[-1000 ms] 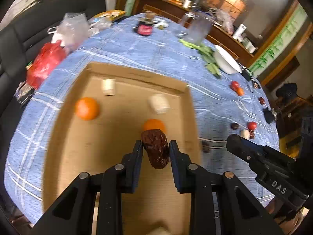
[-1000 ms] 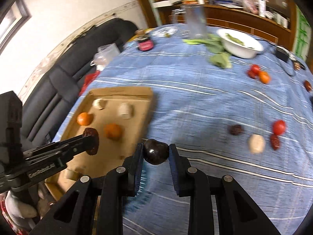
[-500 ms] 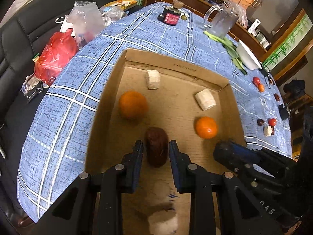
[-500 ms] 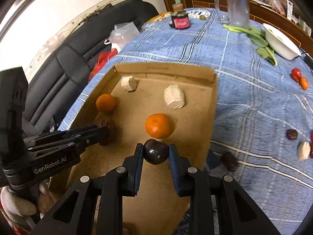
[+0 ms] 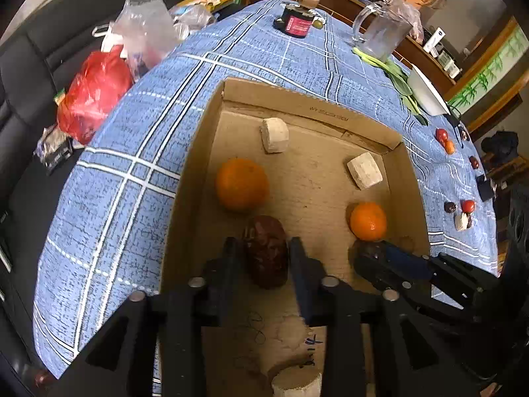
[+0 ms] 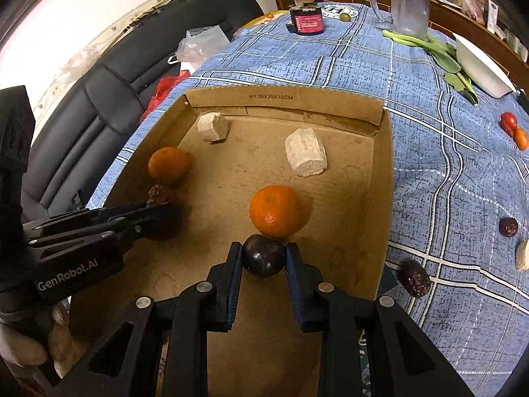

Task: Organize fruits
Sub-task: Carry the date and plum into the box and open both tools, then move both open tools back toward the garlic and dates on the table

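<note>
A cardboard box (image 5: pixel 195 152) (image 6: pixel 380 178) lies on the blue checked tablecloth. It holds two oranges (image 5: pixel 241 183) (image 5: pixel 368 221) and pale cut chunks (image 5: pixel 275 135) (image 5: pixel 364 170). My left gripper (image 5: pixel 266 251) is low inside the box, its jaws around a wrinkled red-brown date (image 5: pixel 267 251), just below the larger orange. My right gripper (image 6: pixel 264 256) is shut on a dark round fruit (image 6: pixel 264 256), low in the box, touching the nearer orange (image 6: pixel 275 211). The left gripper also shows in the right wrist view (image 6: pixel 155 213).
Loose dates (image 6: pixel 414 278) (image 6: pixel 508 227), red tomatoes (image 6: pixel 508 122) and a pale chunk (image 6: pixel 522 255) lie on the cloth right of the box. A white bowl (image 6: pixel 479 64), greens, a glass jug (image 6: pixel 408 3) and a red-labelled jar (image 6: pixel 309 21) stand farther back. A black sofa with bags lies left.
Both grippers have moved forward and down into the box with their fruits. The date now sits near the box floor; the dark fruit now touches the orange.
</note>
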Tool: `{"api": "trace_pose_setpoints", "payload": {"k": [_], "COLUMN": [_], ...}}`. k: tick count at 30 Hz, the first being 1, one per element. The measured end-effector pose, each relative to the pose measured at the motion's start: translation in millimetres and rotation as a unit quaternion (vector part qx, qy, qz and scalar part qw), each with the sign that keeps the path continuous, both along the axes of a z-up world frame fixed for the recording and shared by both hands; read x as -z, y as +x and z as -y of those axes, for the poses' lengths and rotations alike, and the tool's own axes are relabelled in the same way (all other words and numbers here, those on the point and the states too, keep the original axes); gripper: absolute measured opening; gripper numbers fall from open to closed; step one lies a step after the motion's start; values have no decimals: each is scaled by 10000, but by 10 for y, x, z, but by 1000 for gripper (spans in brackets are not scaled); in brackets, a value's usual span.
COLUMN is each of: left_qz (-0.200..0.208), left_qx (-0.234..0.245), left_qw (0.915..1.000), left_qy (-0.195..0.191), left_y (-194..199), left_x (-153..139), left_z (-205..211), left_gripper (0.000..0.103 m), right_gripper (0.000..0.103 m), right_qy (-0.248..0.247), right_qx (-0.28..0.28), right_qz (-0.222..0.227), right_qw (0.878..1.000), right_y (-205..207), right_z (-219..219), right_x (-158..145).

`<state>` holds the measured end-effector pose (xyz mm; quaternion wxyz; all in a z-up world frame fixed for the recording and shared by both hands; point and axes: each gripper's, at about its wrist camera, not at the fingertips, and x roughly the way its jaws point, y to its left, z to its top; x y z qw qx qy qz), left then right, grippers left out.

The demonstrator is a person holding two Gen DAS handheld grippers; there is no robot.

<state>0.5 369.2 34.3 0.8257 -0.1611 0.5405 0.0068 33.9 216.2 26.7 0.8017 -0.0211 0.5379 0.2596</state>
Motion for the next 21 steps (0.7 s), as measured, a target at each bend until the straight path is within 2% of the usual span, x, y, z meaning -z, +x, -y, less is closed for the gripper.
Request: {"api": "trace_pose_setpoints", "payload": {"k": [2, 4, 6, 8, 21], "left_qz": [3, -7, 11, 49, 367], "left_qx": [-40, -97, -147, -185, -742], "left_qw": [10000, 9999, 9998, 9997, 9963], "left_qy": [-44, -95, -136, -154, -210], "left_y": [-3, -12, -27, -48, -185], "left_x": [-10, -20, -50, -92, -442], "left_z": [-16, -30, -44, -52, -19], "left_gripper": [35, 38, 39, 39, 49], "right_gripper": [30, 35, 50, 56, 56], "right_qy": [-15, 45, 89, 114, 325], "right_qx": [-13, -50, -83, -104, -26], "right_qz": [7, -24, -21, 40, 286], "right_qw": [10000, 10000, 9999, 9999, 9991], "right_y": [4, 4, -6, -23, -135], "right_z": [-1, 1, 0, -2, 244], "right_x": [6, 3, -9, -40, -326]}}
